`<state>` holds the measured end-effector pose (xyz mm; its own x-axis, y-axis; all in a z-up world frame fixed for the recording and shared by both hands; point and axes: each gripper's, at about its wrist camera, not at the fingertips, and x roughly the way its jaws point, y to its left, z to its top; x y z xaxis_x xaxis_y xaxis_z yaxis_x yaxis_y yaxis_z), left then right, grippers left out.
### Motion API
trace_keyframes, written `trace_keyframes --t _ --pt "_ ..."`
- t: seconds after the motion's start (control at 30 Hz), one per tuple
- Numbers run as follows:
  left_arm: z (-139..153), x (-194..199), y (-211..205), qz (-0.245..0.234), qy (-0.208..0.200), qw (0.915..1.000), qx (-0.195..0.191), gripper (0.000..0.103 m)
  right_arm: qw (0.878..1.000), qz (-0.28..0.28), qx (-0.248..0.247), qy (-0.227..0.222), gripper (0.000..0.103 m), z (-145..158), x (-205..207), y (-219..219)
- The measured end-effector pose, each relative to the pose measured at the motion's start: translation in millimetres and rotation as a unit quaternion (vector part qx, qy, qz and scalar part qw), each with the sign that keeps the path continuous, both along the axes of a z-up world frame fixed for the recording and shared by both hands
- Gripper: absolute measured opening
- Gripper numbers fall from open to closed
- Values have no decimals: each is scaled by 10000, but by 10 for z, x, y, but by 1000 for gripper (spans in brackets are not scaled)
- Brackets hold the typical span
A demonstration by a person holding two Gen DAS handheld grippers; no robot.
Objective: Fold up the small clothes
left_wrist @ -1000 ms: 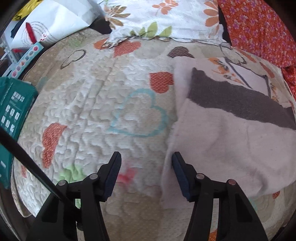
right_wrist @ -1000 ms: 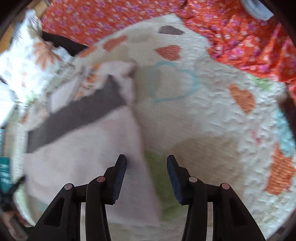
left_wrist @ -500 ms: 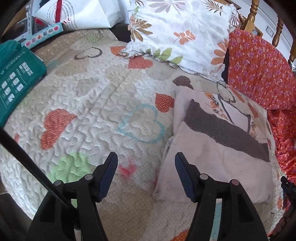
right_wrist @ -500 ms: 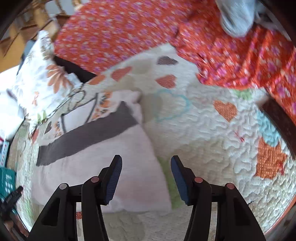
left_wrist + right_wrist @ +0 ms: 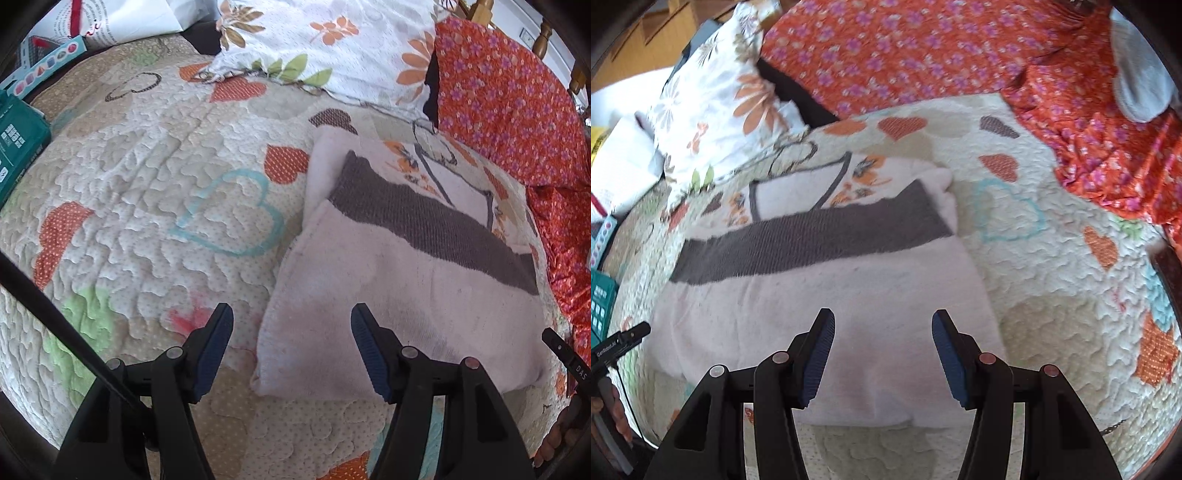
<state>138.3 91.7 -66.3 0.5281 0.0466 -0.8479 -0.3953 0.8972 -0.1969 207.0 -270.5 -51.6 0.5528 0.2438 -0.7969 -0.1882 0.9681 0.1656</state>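
A folded pale pink garment [image 5: 406, 295] with a dark grey band [image 5: 424, 225] lies flat on the heart-patterned quilt [image 5: 147, 192]. My left gripper [image 5: 291, 332] hovers open over the garment's near left corner, with nothing pressed between its blue pads. In the right wrist view the same garment [image 5: 831, 288] fills the middle. My right gripper [image 5: 882, 343] stands open above its near edge, also holding nothing. Each view shows a black part of the other gripper at its border: the right one [image 5: 565, 358], the left one [image 5: 620, 341].
A white floral pillow [image 5: 332, 40] lies behind the garment. An orange flowered blanket [image 5: 923, 48] runs along the back and right, with a grey cloth [image 5: 1137, 85] on it. A teal box [image 5: 18, 140] sits at the quilt's left edge. Bare quilt [image 5: 1052, 295] lies right of the garment.
Both grippers' jaws stand a little wider than before. The right gripper has shifted left, from the garment's right edge to over its body. The left gripper has shifted right over the corner.
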Motion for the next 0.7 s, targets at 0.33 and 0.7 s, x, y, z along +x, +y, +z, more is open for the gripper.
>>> trace_keyframes --t 0.33,0.7 --pt "-203 51 -157 -276 264 9989 258 71 9953 324 -859 321 64 -368 24 240" --pt "-283 79 -224 -541 437 9971 306 94 9939 121 -1085 175 85 -473 64 328"
